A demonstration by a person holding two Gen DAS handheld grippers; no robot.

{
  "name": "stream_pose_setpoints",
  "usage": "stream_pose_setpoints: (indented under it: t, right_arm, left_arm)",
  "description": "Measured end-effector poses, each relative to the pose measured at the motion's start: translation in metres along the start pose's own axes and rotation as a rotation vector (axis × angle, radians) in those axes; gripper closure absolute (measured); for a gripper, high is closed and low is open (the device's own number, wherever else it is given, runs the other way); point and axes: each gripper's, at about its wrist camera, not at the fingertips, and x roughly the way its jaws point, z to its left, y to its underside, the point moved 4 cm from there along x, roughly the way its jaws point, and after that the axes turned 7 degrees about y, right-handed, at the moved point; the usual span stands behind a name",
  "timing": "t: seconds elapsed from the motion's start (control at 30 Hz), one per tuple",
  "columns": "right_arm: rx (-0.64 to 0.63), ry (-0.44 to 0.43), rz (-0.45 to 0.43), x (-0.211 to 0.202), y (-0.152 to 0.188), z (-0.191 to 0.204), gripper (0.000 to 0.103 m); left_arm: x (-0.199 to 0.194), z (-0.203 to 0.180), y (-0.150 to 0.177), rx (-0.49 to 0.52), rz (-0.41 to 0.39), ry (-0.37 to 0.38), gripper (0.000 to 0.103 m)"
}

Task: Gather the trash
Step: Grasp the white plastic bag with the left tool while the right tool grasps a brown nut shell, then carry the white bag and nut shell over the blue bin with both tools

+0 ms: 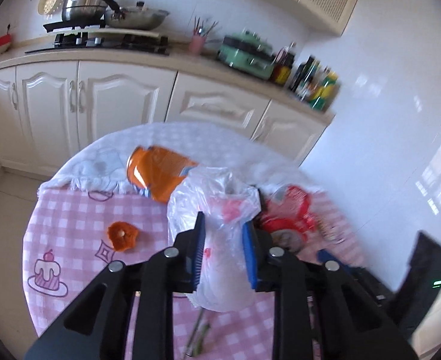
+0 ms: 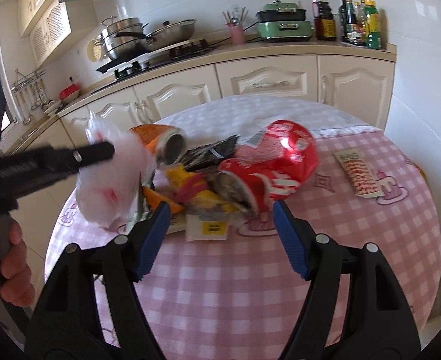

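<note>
Left gripper [image 1: 223,234] clamps thin plastic bag [image 1: 220,210], bag bunched between blue pads, held above tabletop [image 1: 70,219]. Right gripper [image 2: 222,213] wide apart, holding nothing, low over trash pile. Pile mid-tabletop: crushed red can [image 2: 280,162], orange can [image 2: 160,141] on its side at left, yellow wrapper [image 2: 190,186] between them. Snack packet [image 2: 359,173] lies apart at right. Orange peel [image 1: 122,235] sits left of bag.

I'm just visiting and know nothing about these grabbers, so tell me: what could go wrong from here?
Three risks, as I judge it:
1. The left gripper pinches only thin plastic bag; it could slip or tear.
2. The right gripper is open near the crushed red can; a nudge might roll it toward the table edge.
3. The loose pile of wrappers could scatter if the bag drags across it.
</note>
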Motion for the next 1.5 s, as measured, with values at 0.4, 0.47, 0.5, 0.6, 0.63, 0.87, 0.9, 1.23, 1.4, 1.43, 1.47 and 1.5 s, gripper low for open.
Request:
stream_pose_setpoints:
  t: [0.4, 0.47, 0.5, 0.6, 0.63, 0.87, 0.9, 1.23, 1.4, 1.43, 1.47, 1.5]
  right_arm:
    - [-0.104, -0.116, 0.049, 0.011, 0.004, 0.082, 0.033]
    - [-0.128, -0.145, 0.062, 0.014, 0.006, 0.099, 0.033]
    - [-0.137, -0.162, 0.075, 0.017, 0.008, 0.108, 0.033]
    - [-0.146, -0.194, 0.111, 0.027, 0.013, 0.129, 0.036]
    - [-0.156, -0.194, 0.119, 0.029, 0.014, 0.134, 0.042]
    - [-0.191, -0.135, 0.2, 0.056, 0.025, 0.158, 0.069]
    - [-0.19, -0.132, 0.205, 0.058, 0.025, 0.158, 0.07]
    - [-0.221, -0.089, 0.165, 0.048, 0.023, 0.176, 0.083]
    - [-0.294, -0.194, 0.138, 0.021, 0.032, 0.234, 0.083]
    - [-0.31, -0.217, 0.136, 0.017, 0.036, 0.246, 0.083]
    - [-0.33, -0.241, 0.136, 0.013, 0.041, 0.26, 0.083]
    - [-0.342, -0.258, 0.138, 0.01, 0.044, 0.27, 0.083]
  left_arm:
    - [-0.077, 0.022, 0.003, 0.083, -0.082, -0.137, 0.08]
    - [-0.085, 0.033, 0.005, 0.075, -0.083, -0.148, 0.08]
    - [-0.088, 0.04, 0.006, 0.068, -0.081, -0.153, 0.08]
    - [-0.097, 0.057, 0.011, 0.045, -0.076, -0.161, 0.08]
    - [-0.101, 0.063, 0.014, 0.039, -0.075, -0.167, 0.08]
    - [-0.116, 0.093, 0.027, 0.003, -0.063, -0.164, 0.08]
    - [-0.118, 0.098, 0.029, -0.004, -0.062, -0.162, 0.08]
    - [-0.145, 0.132, 0.043, -0.046, -0.077, -0.151, 0.08]
    - [-0.166, 0.158, 0.056, -0.098, -0.075, -0.173, 0.08]
    - [-0.172, 0.166, 0.06, -0.116, -0.073, -0.181, 0.08]
    - [-0.179, 0.173, 0.064, -0.134, -0.072, -0.185, 0.08]
    - [-0.186, 0.181, 0.068, -0.147, -0.071, -0.19, 0.08]
